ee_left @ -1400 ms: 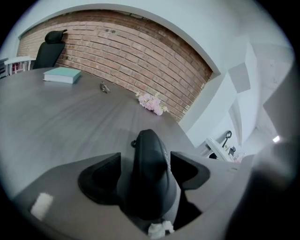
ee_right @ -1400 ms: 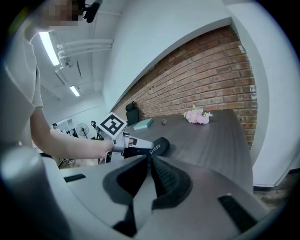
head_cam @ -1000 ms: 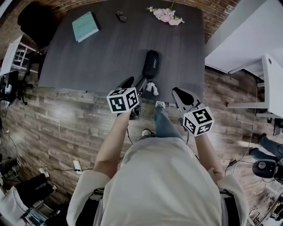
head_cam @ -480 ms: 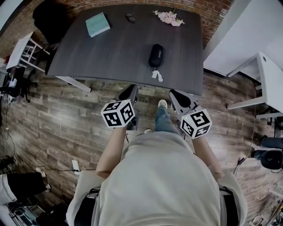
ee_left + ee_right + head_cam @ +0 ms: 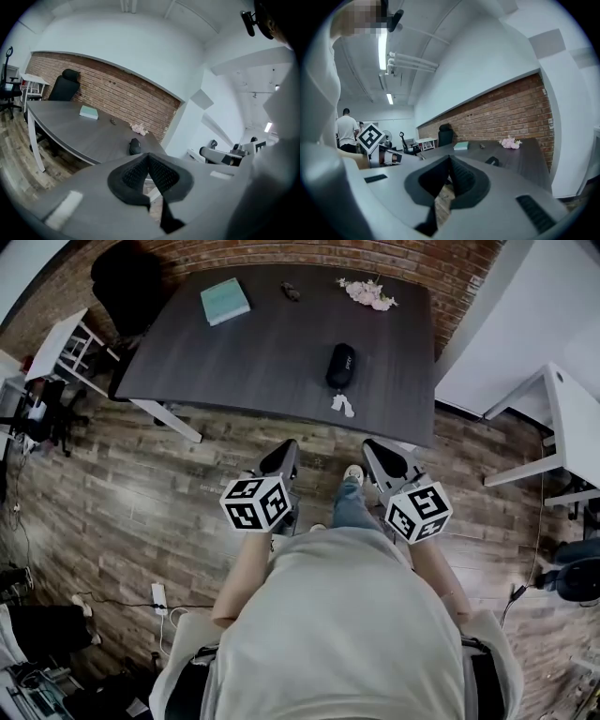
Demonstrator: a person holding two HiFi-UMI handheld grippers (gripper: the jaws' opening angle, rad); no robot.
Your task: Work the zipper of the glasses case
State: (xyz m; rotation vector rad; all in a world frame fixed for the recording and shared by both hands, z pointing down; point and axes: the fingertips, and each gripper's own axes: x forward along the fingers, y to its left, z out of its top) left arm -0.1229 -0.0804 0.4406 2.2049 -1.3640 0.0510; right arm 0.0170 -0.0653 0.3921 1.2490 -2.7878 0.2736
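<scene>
Found left tool (image 5: 280,457) just closed, right tool (image 5: 382,457) pressed together, both empty, well apart from black oval glasses case (image 5: 340,366)

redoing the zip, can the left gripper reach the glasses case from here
Probably not: the left gripper hangs over the floor, short of the table where the glasses case lies. Nothing blocks the way.

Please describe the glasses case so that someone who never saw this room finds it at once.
Find the large dark grey table standing against the brick wall. The glasses case lies toward its near right edge. It is the only black oblong thing, with a small white piece beside it; the teal book and pink flowers lie back by the wall.
</scene>
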